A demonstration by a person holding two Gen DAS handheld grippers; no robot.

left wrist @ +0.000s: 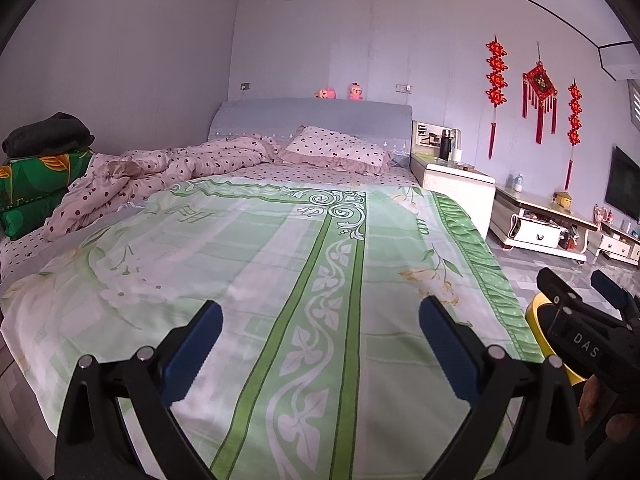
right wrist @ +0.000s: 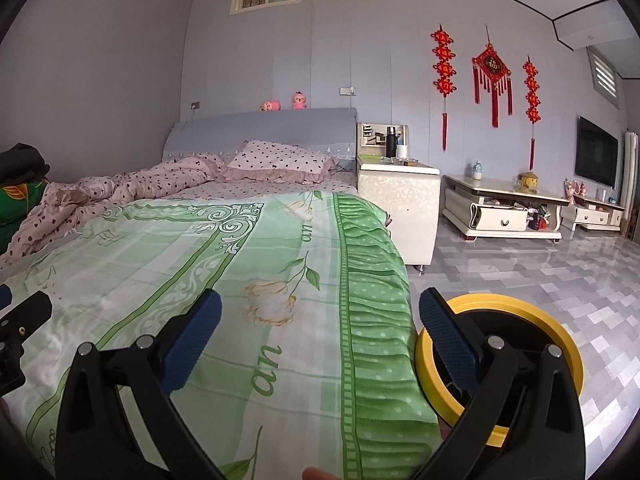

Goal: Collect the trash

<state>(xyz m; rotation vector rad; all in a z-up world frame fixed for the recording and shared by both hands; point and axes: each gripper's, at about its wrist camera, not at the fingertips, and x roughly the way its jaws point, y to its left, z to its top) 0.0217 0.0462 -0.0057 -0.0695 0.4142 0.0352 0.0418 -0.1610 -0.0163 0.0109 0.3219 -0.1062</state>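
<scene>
While both grippers hang over the foot of the bed (left wrist: 304, 264), no trash shows on the green sheet (right wrist: 224, 272) or on the floor (right wrist: 560, 280) beside it, so the task looks to be at its start, in the searching step. The left gripper (left wrist: 320, 336) has its jaws wide apart and holds nothing; the right gripper (right wrist: 320, 332) is likewise spread and empty. A yellow-rimmed bin (right wrist: 532, 320) stands on the floor just beside the bed's right edge, below the right gripper, and is presumably where trash should go; its inside is dark and partly hidden, so I cannot tell what it holds. The likeliest places for litter are farther off: the nightstand (right wrist: 400, 200) with a bottle and small items, the low table (right wrist: 504, 208) with cluttered shelves, and the crumpled quilt (left wrist: 172, 168) by the pillow (left wrist: 340, 148). The next move calls for carrying a gripper toward one of these, finding a piece, and closing on it.
</scene>
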